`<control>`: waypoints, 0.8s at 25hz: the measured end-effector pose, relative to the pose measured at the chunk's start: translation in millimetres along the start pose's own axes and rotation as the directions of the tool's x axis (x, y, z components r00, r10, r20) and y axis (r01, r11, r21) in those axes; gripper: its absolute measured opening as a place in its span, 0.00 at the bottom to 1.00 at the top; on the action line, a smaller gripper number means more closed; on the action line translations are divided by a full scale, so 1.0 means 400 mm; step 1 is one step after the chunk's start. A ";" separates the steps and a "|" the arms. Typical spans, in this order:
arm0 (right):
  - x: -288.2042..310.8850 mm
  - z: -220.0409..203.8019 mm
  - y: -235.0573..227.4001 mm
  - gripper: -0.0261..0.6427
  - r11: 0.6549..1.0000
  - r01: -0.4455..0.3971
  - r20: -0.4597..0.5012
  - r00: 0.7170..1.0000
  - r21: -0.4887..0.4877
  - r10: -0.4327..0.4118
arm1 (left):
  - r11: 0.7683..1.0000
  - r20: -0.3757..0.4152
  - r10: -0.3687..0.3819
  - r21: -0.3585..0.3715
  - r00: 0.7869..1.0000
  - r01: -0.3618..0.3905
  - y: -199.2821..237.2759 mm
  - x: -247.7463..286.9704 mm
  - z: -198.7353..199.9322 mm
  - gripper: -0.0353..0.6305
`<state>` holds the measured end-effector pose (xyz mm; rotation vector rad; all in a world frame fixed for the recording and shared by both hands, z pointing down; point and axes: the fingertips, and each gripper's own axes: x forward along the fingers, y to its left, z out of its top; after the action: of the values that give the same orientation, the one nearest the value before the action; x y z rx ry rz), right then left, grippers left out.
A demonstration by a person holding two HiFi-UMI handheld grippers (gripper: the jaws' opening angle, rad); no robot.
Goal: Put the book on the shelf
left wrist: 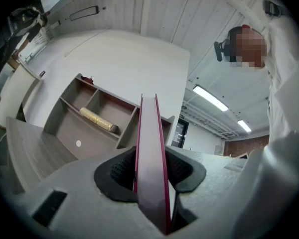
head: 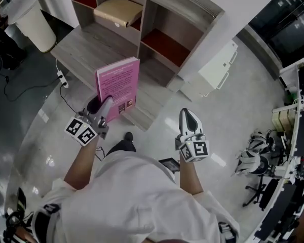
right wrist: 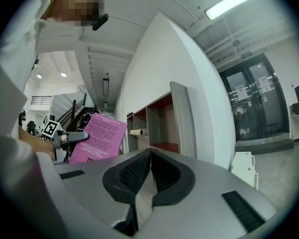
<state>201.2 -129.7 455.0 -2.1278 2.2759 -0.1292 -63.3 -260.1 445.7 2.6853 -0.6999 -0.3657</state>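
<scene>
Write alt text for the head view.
Seen from above, a person's left gripper holds a pink book upright in its jaws, in front of a shelf unit. The right gripper, jaws together and empty, hovers alongside.

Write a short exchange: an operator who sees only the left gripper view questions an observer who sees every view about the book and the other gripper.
Operator: I see only a thin edge between my jaws. What is it?
Observer: The head view shows a pink book, upright, gripped near its lower edge by the left gripper.
Operator: And the other one?
Observer: The right gripper is shut, empty and apart from the book.
</scene>
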 end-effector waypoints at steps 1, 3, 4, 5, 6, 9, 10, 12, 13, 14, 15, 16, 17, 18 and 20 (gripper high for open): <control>0.022 0.003 -0.005 0.06 1.000 0.002 -0.006 1.000 -0.002 -0.002 | 1.000 0.009 -0.006 -0.031 1.000 0.006 0.017 0.022 0.005 0.28; 0.060 0.007 -0.019 0.06 1.000 0.008 -0.016 1.000 -0.005 -0.009 | 0.996 0.025 -0.015 -0.083 1.000 0.017 0.043 0.066 0.015 0.28; 0.078 0.009 -0.028 0.06 1.000 0.013 -0.021 1.000 -0.007 -0.013 | 0.994 0.031 -0.021 -0.103 0.999 0.024 0.054 0.088 0.021 0.28; 0.095 0.011 -0.038 0.06 1.000 0.018 -0.026 1.000 -0.008 -0.018 | 0.992 0.036 -0.027 -0.122 0.999 0.031 0.063 0.111 0.028 0.28; 0.112 0.014 -0.052 0.06 1.000 0.023 -0.030 0.999 -0.009 -0.023 | 0.989 0.040 -0.035 -0.141 0.999 0.040 0.070 0.137 0.035 0.28; 0.171 0.030 -0.112 0.06 0.999 0.032 -0.049 0.998 -0.006 -0.032 | 0.976 0.057 -0.057 -0.208 0.997 0.068 0.081 0.242 0.062 0.28; 0.189 0.033 -0.126 0.06 1.000 0.030 -0.056 0.998 -0.004 -0.030 | 0.970 0.066 -0.060 -0.232 0.996 0.074 0.084 0.273 0.071 0.28; 0.208 0.026 -0.130 0.06 1.000 0.015 -0.071 0.997 -0.003 -0.015 | 0.957 0.090 -0.055 -0.279 0.994 0.078 0.084 0.300 0.081 0.28; 0.211 0.018 -0.124 0.06 1.000 0.005 -0.078 0.997 -0.004 -0.005 | 0.951 0.105 -0.046 -0.301 0.993 0.076 0.084 0.301 0.084 0.28; 0.213 0.009 -0.117 0.06 1.000 -0.005 -0.083 0.996 -0.005 0.004 | 0.945 0.121 -0.033 -0.320 0.992 0.071 0.083 0.297 0.086 0.28; 0.214 -0.001 -0.112 0.06 1.000 -0.014 -0.086 0.996 -0.005 0.014 | 0.939 0.138 -0.021 -0.337 0.990 0.066 0.084 0.293 0.087 0.28; 0.217 -0.009 -0.108 0.06 1.000 -0.024 -0.087 0.996 -0.006 0.023 | 0.933 0.156 -0.009 -0.355 0.988 0.065 0.085 0.290 0.089 0.28; 0.220 -0.014 -0.106 0.06 0.999 -0.035 -0.085 0.996 -0.007 0.034 | 0.925 0.175 0.001 -0.374 0.985 0.066 0.085 0.288 0.090 0.28; 0.224 -0.017 -0.105 0.06 0.999 -0.047 -0.083 0.995 -0.009 0.046 | 0.918 0.194 0.011 -0.391 0.981 0.067 0.086 0.287 0.093 0.28; 0.231 -0.018 -0.107 0.06 0.997 -0.076 -0.082 0.994 -0.017 0.074 | 0.911 0.230 0.038 -0.407 0.972 0.061 0.086 0.286 0.099 0.28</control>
<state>237.0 -224.5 469.0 -2.0800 2.4078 -0.1956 5.9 -357.0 404.7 2.2648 -0.5904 -0.7532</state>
